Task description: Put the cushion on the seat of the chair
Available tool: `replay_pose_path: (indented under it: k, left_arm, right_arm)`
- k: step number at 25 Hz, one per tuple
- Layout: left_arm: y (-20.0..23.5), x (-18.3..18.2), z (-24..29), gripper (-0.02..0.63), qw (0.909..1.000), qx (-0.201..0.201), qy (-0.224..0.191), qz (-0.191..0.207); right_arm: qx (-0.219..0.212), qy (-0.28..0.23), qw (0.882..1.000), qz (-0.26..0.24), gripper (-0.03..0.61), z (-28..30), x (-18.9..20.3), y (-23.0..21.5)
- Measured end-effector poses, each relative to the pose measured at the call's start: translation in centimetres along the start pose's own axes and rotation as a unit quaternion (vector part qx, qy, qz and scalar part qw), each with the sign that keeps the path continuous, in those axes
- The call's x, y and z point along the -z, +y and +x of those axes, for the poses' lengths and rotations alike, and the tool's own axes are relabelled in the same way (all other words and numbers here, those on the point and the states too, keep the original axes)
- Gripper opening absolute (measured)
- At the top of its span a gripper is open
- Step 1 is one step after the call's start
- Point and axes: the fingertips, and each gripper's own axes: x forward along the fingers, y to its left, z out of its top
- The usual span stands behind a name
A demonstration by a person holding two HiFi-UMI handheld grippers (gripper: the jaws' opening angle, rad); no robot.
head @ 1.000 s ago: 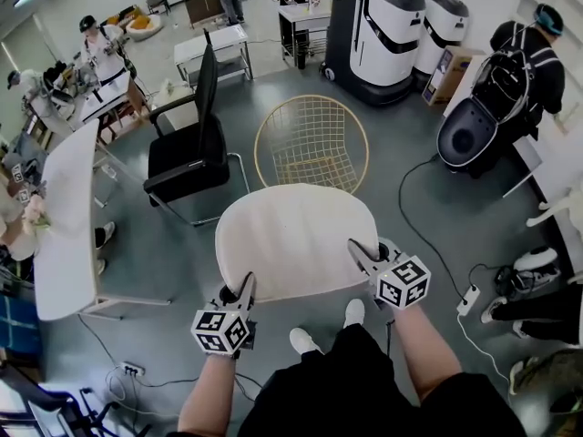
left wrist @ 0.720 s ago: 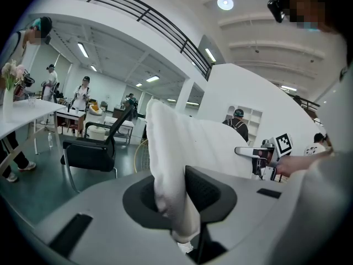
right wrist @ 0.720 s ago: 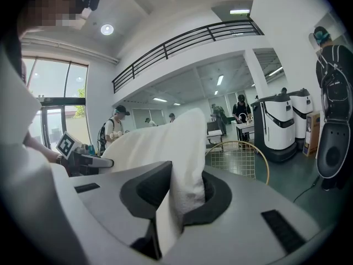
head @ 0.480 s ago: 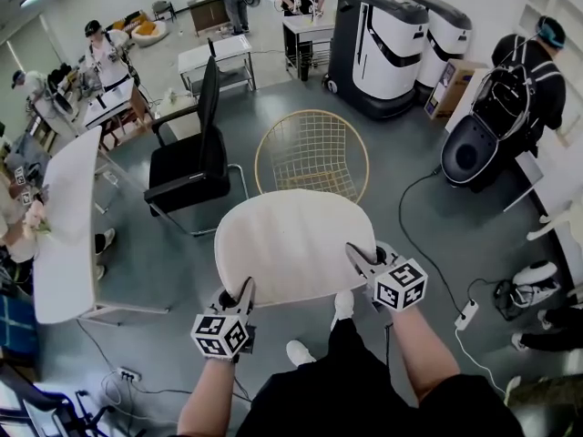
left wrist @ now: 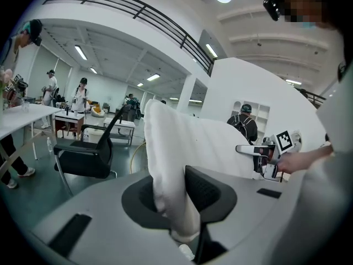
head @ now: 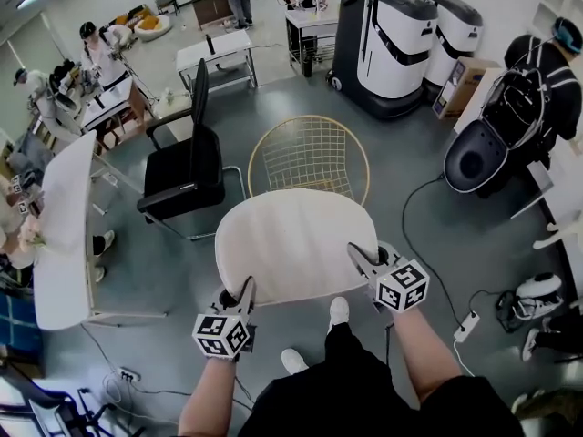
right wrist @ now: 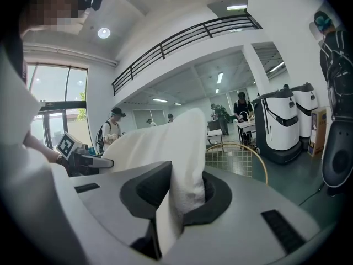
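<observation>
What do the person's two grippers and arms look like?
Both the left gripper and right gripper have grey fingers on dark bodies, each carrying a white cube with black square markers. Up close: pale grey housing, black textured jaw pads. Forearms are bare; no sleeves visible.

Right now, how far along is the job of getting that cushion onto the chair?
Done: the white cushion is picked up, with its near edge clamped in the jaws of the left gripper and the right gripper. In hand: it is held in the air just in front of the gold wire chair. Left: the seat is bare, so the cushion has to go over it, come down and be let go.
</observation>
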Motion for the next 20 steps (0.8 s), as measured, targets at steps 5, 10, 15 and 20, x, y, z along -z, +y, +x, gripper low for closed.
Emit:
replay_pose_path:
  k: [5, 10, 15, 20]
  left_arm:
    - [-0.3, -1.2, 5.3, 0.081, 0.9999, -0.01, 0.005, 0.001]
    - [-0.2, -2.3, 10.5, 0.083, 0.9998, -0.018, 0.009, -0.003]
    - [0.0, -2.7, 14.6, 0.084, 0.9995, -0.026, 0.012, -0.01]
    - [-0.2, -2.9, 18.1, 0.089, 0.999, -0.039, 0.017, -0.01]
  right_arm:
    - [-0.005, 0.007, 1.0, 0.002, 0.074, 2.3, -0.8, -5.2]
    - [-0.01, 0.014, 1.0, 0.0, 0.073, 4.7, -2.0, -10.0]
    - [-0.015, 0.023, 1.0, 0.0, 0.074, 6.6, -2.5, -13.9]
    - [-0.023, 0.031, 0.999, -0.001, 0.074, 8.0, -2.7, -17.3]
